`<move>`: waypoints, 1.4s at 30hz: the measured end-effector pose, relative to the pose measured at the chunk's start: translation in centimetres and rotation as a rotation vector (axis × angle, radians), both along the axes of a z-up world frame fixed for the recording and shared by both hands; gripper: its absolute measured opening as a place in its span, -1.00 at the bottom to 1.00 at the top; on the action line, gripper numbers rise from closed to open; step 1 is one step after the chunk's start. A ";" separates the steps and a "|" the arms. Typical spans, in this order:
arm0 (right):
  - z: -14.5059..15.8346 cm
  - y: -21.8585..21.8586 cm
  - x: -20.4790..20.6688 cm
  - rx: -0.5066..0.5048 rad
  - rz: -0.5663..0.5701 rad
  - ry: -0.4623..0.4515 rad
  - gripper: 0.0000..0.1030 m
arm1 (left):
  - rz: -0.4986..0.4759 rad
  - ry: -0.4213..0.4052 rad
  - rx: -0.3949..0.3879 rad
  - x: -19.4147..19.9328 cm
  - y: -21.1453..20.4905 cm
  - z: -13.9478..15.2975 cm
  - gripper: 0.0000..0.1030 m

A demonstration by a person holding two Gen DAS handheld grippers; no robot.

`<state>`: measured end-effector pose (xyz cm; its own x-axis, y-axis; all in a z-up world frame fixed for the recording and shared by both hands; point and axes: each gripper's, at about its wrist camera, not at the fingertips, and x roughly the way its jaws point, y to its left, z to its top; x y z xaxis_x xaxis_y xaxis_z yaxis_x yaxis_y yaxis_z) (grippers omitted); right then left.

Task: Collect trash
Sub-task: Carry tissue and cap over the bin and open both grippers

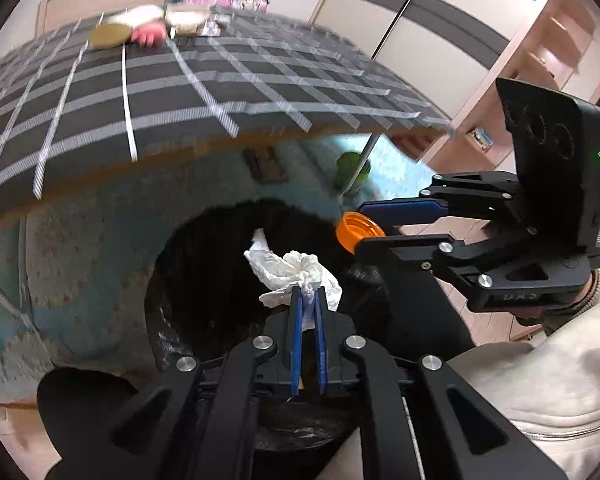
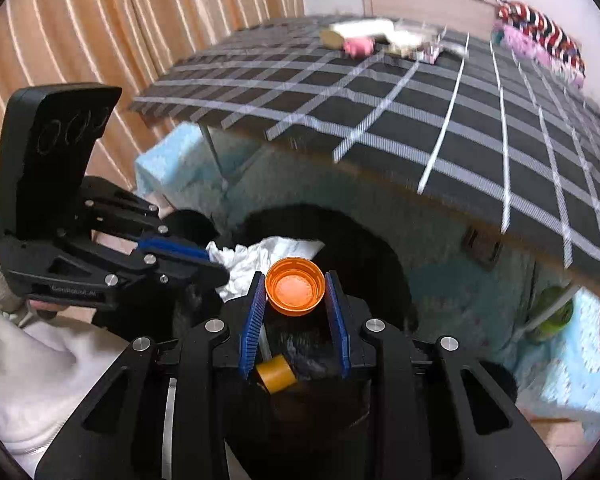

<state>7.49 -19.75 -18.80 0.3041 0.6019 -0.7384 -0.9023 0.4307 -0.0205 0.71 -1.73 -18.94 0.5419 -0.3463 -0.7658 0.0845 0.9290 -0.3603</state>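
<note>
Crumpled white tissue (image 1: 296,276) hangs over the mouth of the black-lined bin (image 1: 172,280), pinched by the left tongs (image 1: 309,294), pads pressed nearly together on it. Orange bottle cap (image 2: 295,286) sits just right of it, clamped between the part-spread pads of the right tongs (image 2: 296,284), hollow side facing the camera. Only the right wrist view shows a yellowish roll (image 2: 276,374) inside the bin. Checked tabletop (image 1: 220,92) lies beyond; a green object (image 1: 354,168) on the floor beneath shows in both views.

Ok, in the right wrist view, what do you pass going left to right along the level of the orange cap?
Left gripper → crumpled white tissue held in it → orange cap between the right gripper's blue fingers → dark bin opening → green object under the table.
</note>
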 end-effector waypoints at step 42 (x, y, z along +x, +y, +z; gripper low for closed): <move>-7.9 3.3 0.9 -0.109 0.070 0.195 -0.14 | 0.063 0.129 0.131 0.4 0.2 -4.1 0.12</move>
<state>8.43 -16.48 -26.73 0.1097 0.5297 -0.8411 -0.9212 0.3719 0.1141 1.11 -1.54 -23.07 0.4539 -0.2076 -0.8665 -0.0138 0.9707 -0.2397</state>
